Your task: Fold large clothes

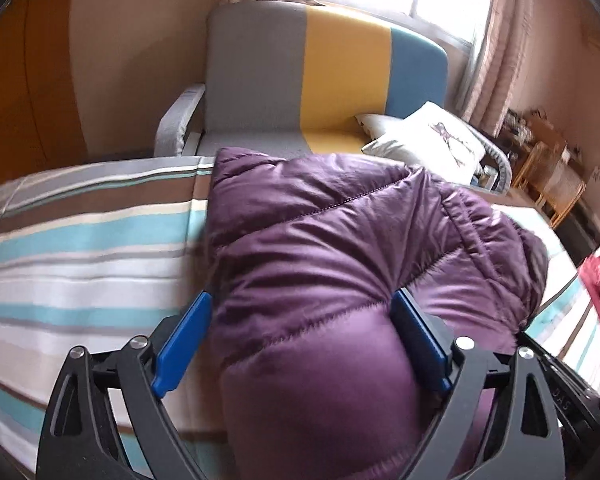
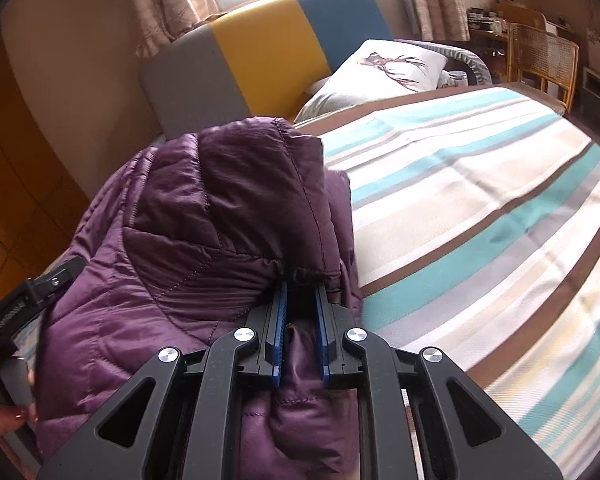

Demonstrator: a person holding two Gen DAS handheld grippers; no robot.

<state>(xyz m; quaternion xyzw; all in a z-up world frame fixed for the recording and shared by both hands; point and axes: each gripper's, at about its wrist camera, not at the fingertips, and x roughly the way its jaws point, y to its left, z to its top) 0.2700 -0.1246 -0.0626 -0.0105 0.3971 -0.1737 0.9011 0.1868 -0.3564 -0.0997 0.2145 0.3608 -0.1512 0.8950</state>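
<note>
The purple puffer jacket lies bunched on the striped bedspread, at the bed's edge nearest the grey, yellow and blue sofa at 12 o'clock. The left tool stands wide apart, its blue pads straddling a fat quilted bulge; the pad at 3 o'clock touches the fabric, the one at 9 o'clock stands clear of it, so nothing is gripped there. The right tool is nearly together, with a thin fold of jacket fabric running between its pads, apparently pinched near a gathered hem. To fold well from here, I judge the left tool should settle on an edge or seam rather than the slippery padded bulk, while the right keeps its pinch, so both can draw the jacket flat before doubling it over. Hard to read: which part of the jacket each tool faces, whether sleeves are tucked beneath, and the jacket's near end, cut off behind the tools. A cushion rests on the sofa at 1 o'clock.
</note>
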